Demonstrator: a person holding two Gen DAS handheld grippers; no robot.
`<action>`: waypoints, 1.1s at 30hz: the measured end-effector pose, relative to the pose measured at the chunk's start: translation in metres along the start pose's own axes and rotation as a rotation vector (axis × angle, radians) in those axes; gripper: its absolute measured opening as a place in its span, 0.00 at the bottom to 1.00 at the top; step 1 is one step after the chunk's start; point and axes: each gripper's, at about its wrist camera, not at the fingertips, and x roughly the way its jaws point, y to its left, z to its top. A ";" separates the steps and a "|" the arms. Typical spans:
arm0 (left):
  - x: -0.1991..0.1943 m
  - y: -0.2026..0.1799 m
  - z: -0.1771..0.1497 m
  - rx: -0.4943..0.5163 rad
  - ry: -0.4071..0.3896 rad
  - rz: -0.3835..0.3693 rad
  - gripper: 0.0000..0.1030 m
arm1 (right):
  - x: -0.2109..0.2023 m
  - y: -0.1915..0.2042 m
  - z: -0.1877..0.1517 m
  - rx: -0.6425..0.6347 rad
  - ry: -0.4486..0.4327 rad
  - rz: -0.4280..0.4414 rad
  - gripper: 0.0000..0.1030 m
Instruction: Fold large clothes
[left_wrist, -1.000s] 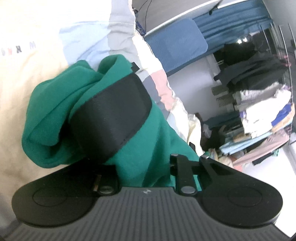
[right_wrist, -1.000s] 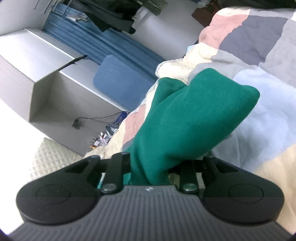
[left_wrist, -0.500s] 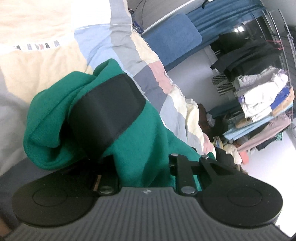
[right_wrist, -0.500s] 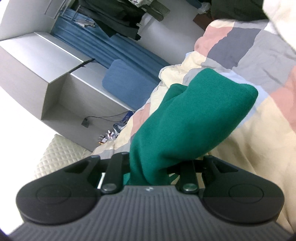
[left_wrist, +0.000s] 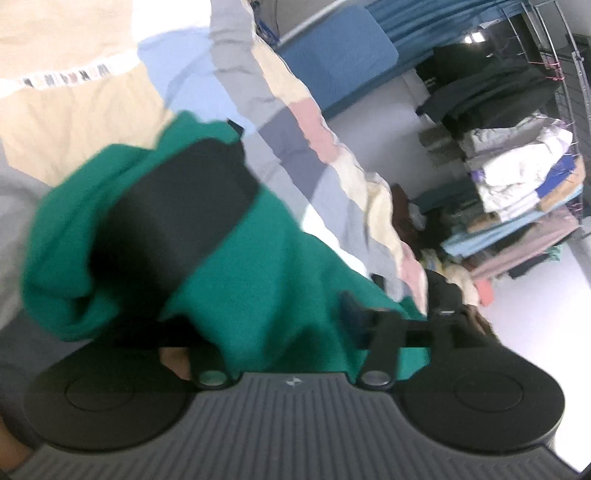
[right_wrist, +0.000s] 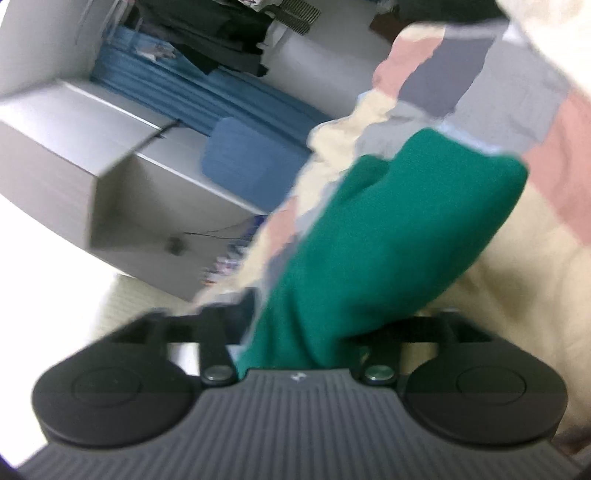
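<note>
The left gripper (left_wrist: 284, 325) is opening its jaws, with the green garment (left_wrist: 258, 266) bunched between them and a black band (left_wrist: 177, 221) just ahead. The right gripper (right_wrist: 306, 339) is opening too, green cloth draped between its jaws. The patchwork quilt (left_wrist: 74, 103) lies beyond; its printed lettering is too blurred to read.

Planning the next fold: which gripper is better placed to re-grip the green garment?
Left, tentatively. Both grippers' jaws are opening with green garment between them, but the left gripper faces its firm black band, a clear edge; the right gripper shows only plain fabric.
</note>
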 end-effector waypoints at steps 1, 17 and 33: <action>-0.001 0.001 0.001 -0.014 0.007 -0.009 0.67 | -0.001 -0.001 0.001 0.025 0.008 0.019 0.75; 0.013 -0.035 0.067 0.098 -0.077 -0.127 0.70 | 0.027 0.049 0.034 -0.151 0.009 0.076 0.75; 0.169 -0.045 0.138 0.437 -0.116 0.219 0.70 | 0.172 0.041 0.074 -0.447 0.082 -0.166 0.74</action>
